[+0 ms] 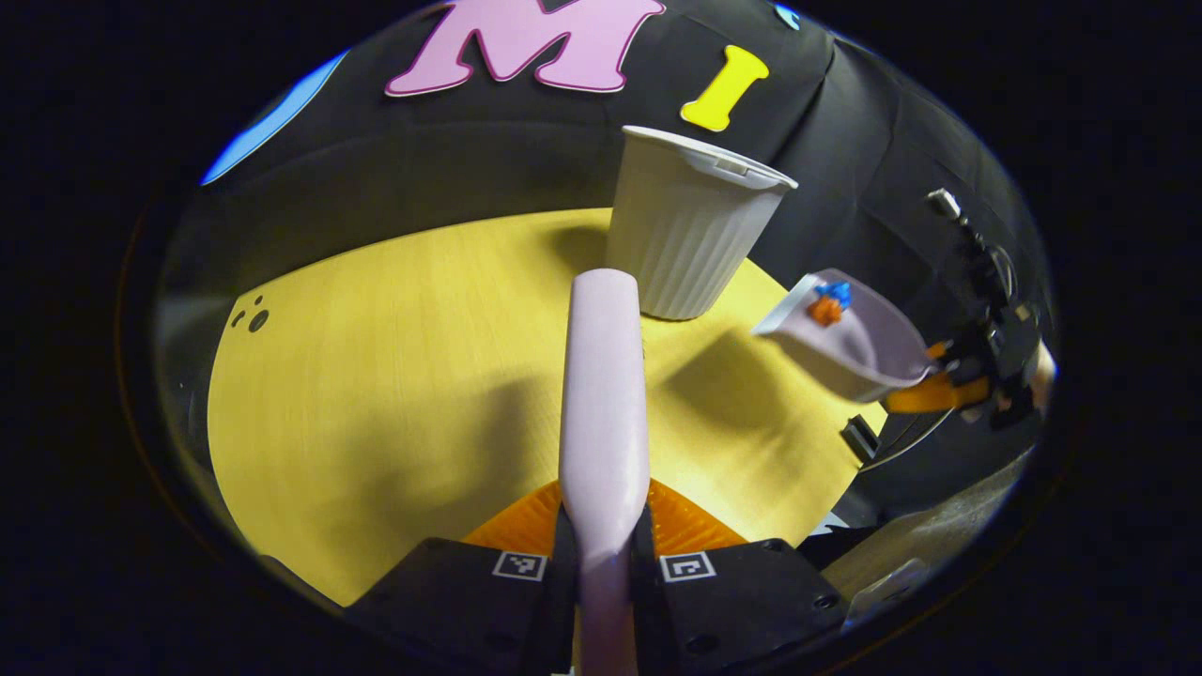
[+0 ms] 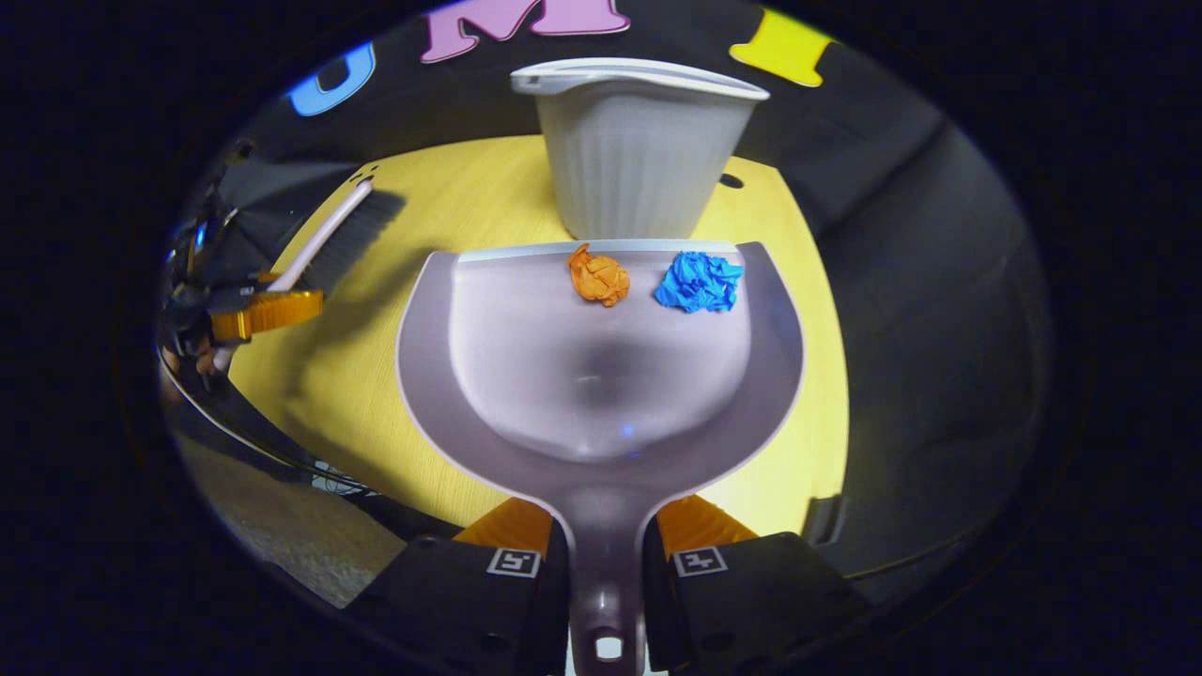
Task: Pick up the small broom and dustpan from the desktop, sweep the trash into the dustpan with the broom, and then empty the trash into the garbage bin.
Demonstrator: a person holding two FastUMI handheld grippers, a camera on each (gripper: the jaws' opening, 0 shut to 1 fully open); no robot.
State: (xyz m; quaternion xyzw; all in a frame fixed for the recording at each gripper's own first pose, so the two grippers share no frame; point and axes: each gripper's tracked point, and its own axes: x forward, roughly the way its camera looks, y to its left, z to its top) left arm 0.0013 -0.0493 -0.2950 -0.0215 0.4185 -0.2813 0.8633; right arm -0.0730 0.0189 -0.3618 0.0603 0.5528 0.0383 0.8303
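My left gripper (image 1: 604, 530) is shut on the pale broom handle (image 1: 604, 394), which runs forward over the yellow desktop (image 1: 376, 394). In the right gripper view the broom (image 2: 333, 235) shows at the left with dark bristles, held by that gripper (image 2: 254, 314). My right gripper (image 2: 606, 545) is shut on the handle of the grey dustpan (image 2: 601, 376), held level above the table. An orange paper ball (image 2: 598, 276) and a blue one (image 2: 699, 282) lie near the pan's front lip. The white ribbed garbage bin (image 2: 639, 160) stands just beyond. The left gripper view shows the dustpan (image 1: 855, 343) in the air right of the bin (image 1: 690, 225).
The yellow table's right edge (image 2: 836, 394) drops off to dark cloth. A grey floor (image 2: 300, 535) lies below the near left corner. Small dark holes (image 1: 252, 317) mark the far left of the tabletop. The bin has a hinged lid rim (image 1: 728, 161).
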